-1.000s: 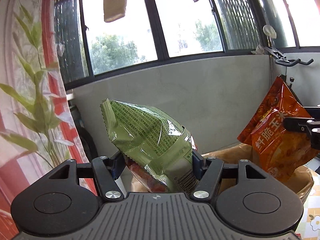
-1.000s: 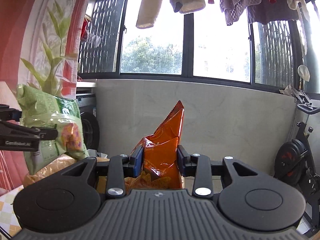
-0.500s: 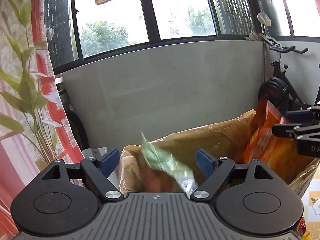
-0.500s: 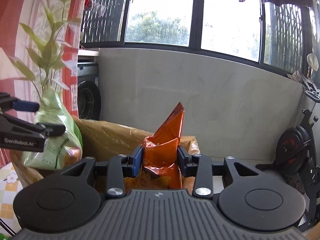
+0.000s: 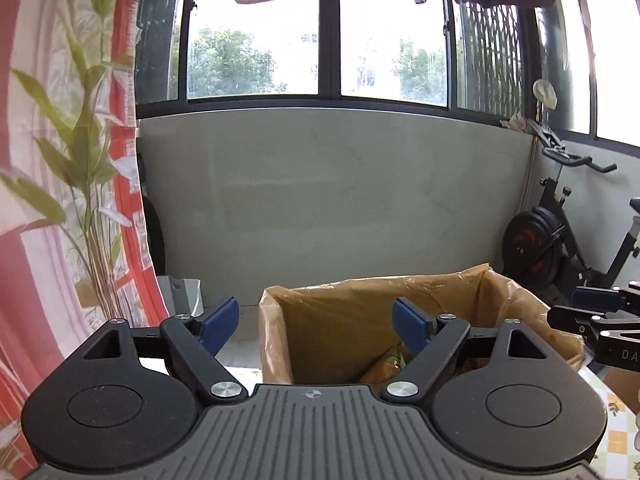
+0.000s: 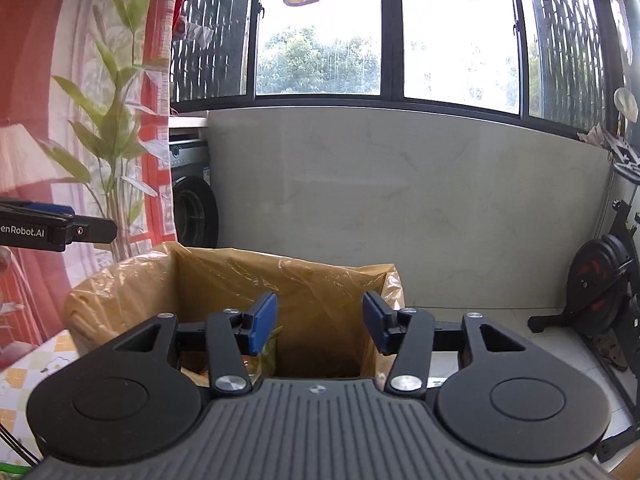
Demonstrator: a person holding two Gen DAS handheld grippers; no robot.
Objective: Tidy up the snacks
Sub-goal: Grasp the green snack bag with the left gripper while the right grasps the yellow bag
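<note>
- Here the left gripper (image 5: 316,326) stands wide open, its blue pads (image 5: 219,325) well apart with nothing between them; its left pad hangs outside the box's left wall and its right pad over the inside.
- The right gripper (image 6: 320,326) is about half open and has just been opening; nothing is between its pads (image 6: 263,327), which stand apart over the mouth of the box.
- In the left wrist view the tip of the right gripper shows at the right edge, just past the box's right rim; in the right wrist view the tip of the left gripper juts in from the left edge, above the box's left corner.
- Below both grippers is a box (image 5: 276,340) lined with a yellowish plastic bag (image 6: 224,276), its mouth open upward.
- The snacks (image 5: 390,366) lie down inside it: a patch of orange and green wrapper shows low in the box beside the left gripper's right finger, and another bit (image 6: 266,354) behind the right gripper's left finger. So little shows that I cannot tell which way the packets point or how their long sides run.
- The box stands on a cloth with a yellow checked pattern (image 6: 44,364).
- Beyond are a grey wall (image 5: 340,200), windows with hanging laundry, a red curtain (image 5: 24,272) on the left, and an exercise bike (image 5: 560,240) on the right.
</note>
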